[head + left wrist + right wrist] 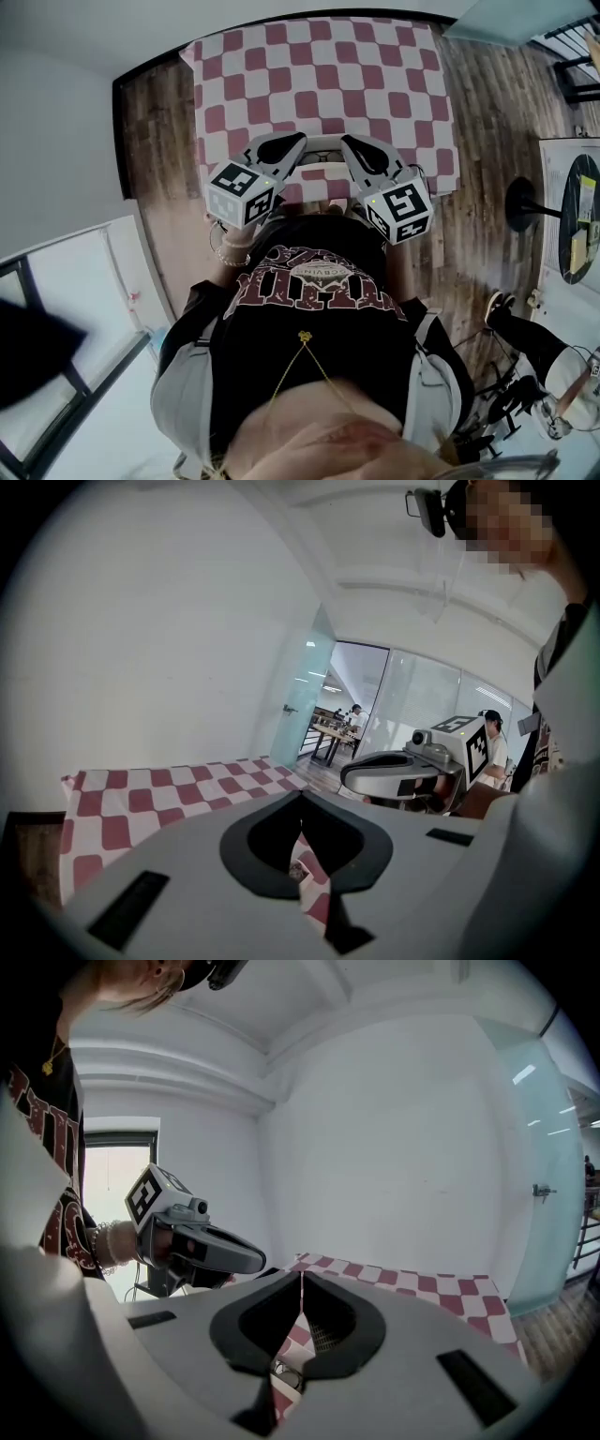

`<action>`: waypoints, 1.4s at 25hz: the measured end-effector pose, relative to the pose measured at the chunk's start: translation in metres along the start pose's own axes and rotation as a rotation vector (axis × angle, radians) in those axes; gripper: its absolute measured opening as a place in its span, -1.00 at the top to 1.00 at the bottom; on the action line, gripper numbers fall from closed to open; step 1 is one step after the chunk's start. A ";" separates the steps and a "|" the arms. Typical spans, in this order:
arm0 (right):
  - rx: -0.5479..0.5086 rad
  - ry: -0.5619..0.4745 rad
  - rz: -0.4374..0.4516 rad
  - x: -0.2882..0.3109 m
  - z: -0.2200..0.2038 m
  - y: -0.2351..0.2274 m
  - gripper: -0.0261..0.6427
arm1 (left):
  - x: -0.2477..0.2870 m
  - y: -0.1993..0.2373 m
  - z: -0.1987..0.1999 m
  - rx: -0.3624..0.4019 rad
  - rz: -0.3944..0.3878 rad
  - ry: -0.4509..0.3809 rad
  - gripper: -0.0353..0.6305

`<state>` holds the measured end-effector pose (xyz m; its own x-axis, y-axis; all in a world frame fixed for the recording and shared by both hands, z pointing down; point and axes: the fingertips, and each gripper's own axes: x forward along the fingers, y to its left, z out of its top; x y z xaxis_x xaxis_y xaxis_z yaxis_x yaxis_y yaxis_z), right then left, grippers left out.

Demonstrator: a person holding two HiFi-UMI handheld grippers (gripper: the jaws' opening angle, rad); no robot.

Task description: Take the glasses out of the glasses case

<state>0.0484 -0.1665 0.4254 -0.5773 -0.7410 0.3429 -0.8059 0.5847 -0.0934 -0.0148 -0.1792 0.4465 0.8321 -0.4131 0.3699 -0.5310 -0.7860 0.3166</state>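
A table with a red-and-white checked cloth fills the upper middle of the head view. I hold both grippers close to my body over its near edge. My left gripper and right gripper point toward each other, tips a short way apart. A pale grey curved thing lies between them; I cannot tell whether it is the glasses case. The left gripper is shut on nothing, and so is the right gripper. A small dark-rimmed bit shows through the right gripper's jaw gap, too small to identify.
Wooden floor surrounds the table. A round black table stands at the right, a white wall at the left. Someone's shoe shows at the lower right. A glass partition and distant people lie beyond the table.
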 end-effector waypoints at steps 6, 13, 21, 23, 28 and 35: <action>-0.003 0.024 -0.007 0.013 -0.004 0.010 0.85 | -0.011 0.009 -0.005 -0.014 -0.014 0.000 0.87; -0.009 0.048 -0.013 0.019 -0.010 0.009 0.85 | -0.018 0.011 -0.012 -0.027 -0.016 -0.002 0.87; -0.020 0.086 0.015 0.027 -0.022 0.008 0.85 | -0.023 0.012 -0.013 -0.037 0.003 -0.006 0.87; -0.007 0.095 0.031 0.031 -0.028 0.007 0.85 | -0.024 0.012 -0.015 -0.043 0.010 -0.009 0.87; -0.003 0.135 0.050 0.043 -0.046 0.000 0.85 | -0.028 0.013 -0.018 -0.074 0.017 -0.017 0.87; 0.024 0.198 0.072 0.059 -0.074 -0.003 0.85 | -0.033 0.017 -0.027 -0.103 0.035 -0.006 0.87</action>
<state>0.0263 -0.1877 0.5154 -0.5985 -0.6169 0.5111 -0.7676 0.6243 -0.1454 -0.0552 -0.1670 0.4631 0.8137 -0.4423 0.3771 -0.5729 -0.7198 0.3920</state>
